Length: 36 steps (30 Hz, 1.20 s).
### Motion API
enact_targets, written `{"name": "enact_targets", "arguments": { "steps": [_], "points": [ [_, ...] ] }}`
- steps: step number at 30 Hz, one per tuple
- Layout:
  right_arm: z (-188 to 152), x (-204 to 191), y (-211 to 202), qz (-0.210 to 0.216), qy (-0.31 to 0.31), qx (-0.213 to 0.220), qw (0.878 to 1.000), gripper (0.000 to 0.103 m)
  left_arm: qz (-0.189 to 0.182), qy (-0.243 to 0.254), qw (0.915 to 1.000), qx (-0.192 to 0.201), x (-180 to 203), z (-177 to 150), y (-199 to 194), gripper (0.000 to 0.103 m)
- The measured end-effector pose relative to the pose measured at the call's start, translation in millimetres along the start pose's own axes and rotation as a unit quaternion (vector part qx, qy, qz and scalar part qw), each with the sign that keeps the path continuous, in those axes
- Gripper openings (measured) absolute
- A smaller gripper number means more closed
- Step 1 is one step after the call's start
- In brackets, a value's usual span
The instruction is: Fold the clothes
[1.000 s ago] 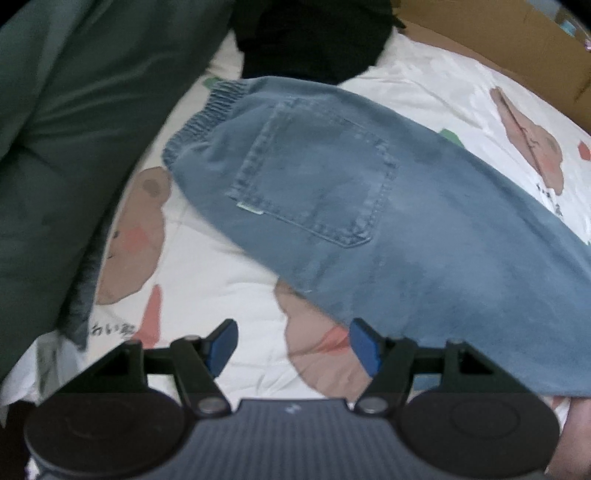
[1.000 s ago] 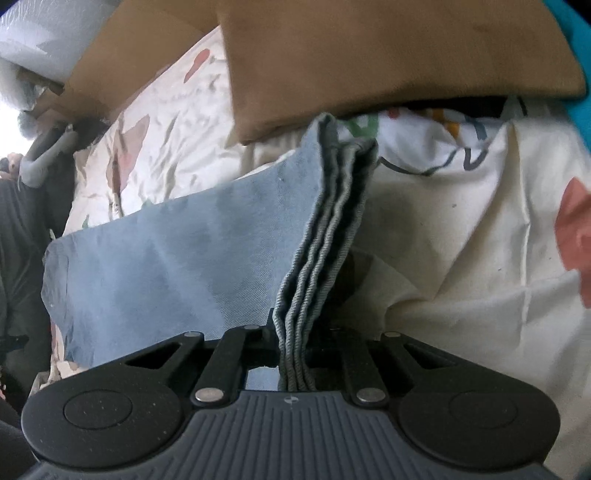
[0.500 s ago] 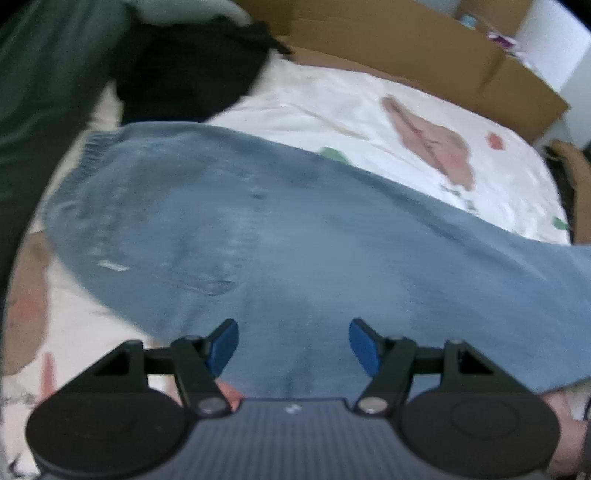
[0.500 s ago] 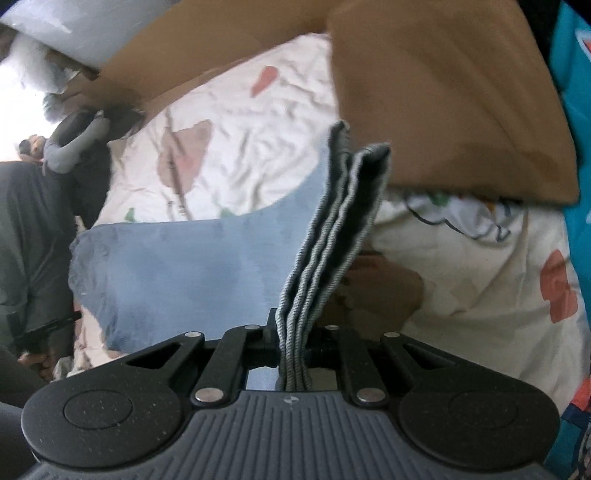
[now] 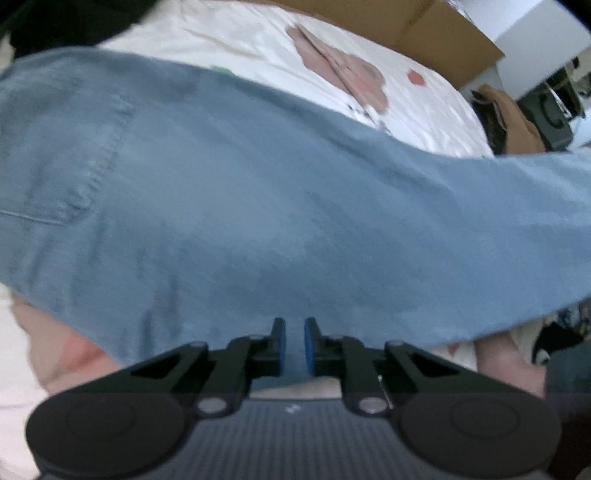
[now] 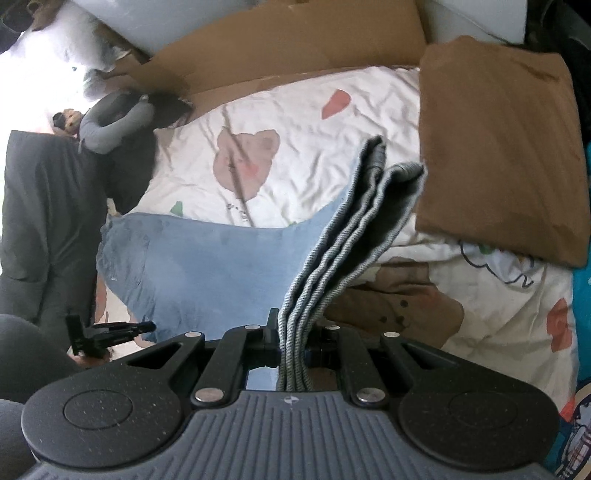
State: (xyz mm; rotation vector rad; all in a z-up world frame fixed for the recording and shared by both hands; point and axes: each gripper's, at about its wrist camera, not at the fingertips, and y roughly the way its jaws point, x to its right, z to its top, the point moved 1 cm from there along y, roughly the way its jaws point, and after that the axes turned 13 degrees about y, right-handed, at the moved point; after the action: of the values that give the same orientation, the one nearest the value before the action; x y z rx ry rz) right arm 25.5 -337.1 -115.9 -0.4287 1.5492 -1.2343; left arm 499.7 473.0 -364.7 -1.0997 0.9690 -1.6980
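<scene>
Left wrist view: blue denim trousers (image 5: pixel 280 206) spread across the middle of the frame over a bed sheet (image 5: pixel 258 48) printed with bears; stitched pocket seam at left edge; left claw (image 5: pixel 294 345) at lower centre, blue pads (image 5: pixel 281 347) drawn narrow with only a slim gap, lower edge of the denim lying in that gap; whether the pads actually pinch the cloth, impossible to tell; cardboard (image 5: pixel 436 33) along the upper right; picture blurred throughout.

Right wrist view: right claw (image 6: pixel 293 345) at lower centre, clamped on the stacked hem edges of the trousers (image 6: pixel 207 266); four or so grey-blue layers rising from between the fingers toward upper right, tilted, lifted clear of the sheet; rest of the denim trailing flat toward centre left on the bed sheet (image 6: pixel 295 122); left claw (image 6: pixel 110 330) visible small at lower left, at the near edge of the denim; folded brown garment (image 6: pixel 498 155) at upper right, resting on the bed, just beside the raised hems; dark grey garment (image 6: pixel 40 221) at left edge; cardboard (image 6: pixel 280 48) along the top.
</scene>
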Motion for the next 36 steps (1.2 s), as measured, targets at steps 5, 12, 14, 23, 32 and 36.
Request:
{"name": "enact_targets", "arguments": {
  "steps": [5,12,14,23,32,36],
  "points": [
    [-0.7,-10.7,-13.0,0.004,-0.004,0.010,1.000,0.009,-0.030,0.002,0.9994,-0.016,7.5,-7.4,22.7,0.011],
    [-6.3,-27.3,-17.4,-0.002,-0.021,0.006,1.000,0.009,-0.049,0.007,0.9987,-0.014,18.0,3.2,49.1,0.011],
    [-5.4,-30.4,-18.0,-0.004,-0.023,0.006,1.000,0.009,-0.051,0.010,0.9986,-0.012,21.6,10.7,56.3,0.011],
    [0.0,-54.6,-20.8,-0.004,-0.050,-0.002,0.999,0.009,-0.057,0.006,0.9981,0.023,26.5,68.3,75.4,0.011],
    [4.2,-70.1,-23.9,-0.007,-0.064,-0.001,0.998,0.009,-0.056,0.001,0.9978,0.036,19.3,114.5,92.3,0.010],
    [3.8,-72.4,-25.8,-0.007,-0.068,-0.004,0.998,0.009,-0.057,-0.009,0.9972,0.048,14.5,127.5,97.7,0.010]
  ]
}}
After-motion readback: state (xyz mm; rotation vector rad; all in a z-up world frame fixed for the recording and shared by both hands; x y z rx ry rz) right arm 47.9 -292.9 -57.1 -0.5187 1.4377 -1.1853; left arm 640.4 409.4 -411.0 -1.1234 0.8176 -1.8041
